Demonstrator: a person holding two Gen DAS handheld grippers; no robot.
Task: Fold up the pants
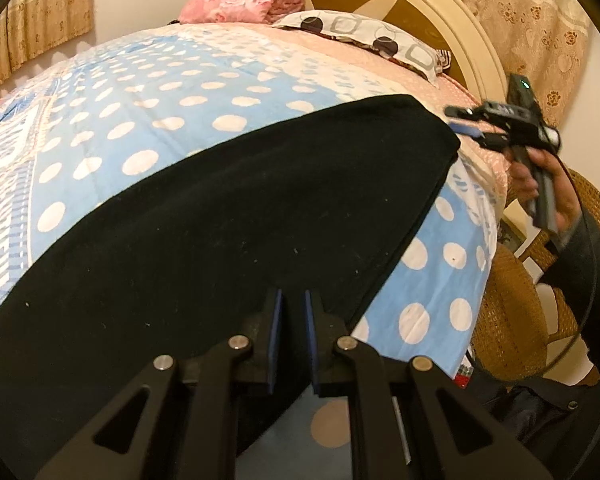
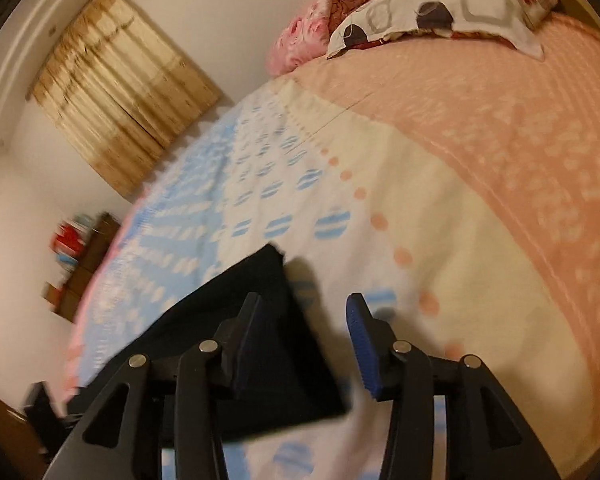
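The black pants lie flat on the bed, over its blue dotted blanket, as one long dark band. In the left wrist view their long axis runs from the lower left up to a squared end at the upper right, near the pillow. The left hand-held gripper hovers above the near edge, fingers a narrow gap apart, nothing between them. Only the right wrist view shows a wooden shelf with blurred items. There the right hand-held gripper is spread wide above the pants' corner.
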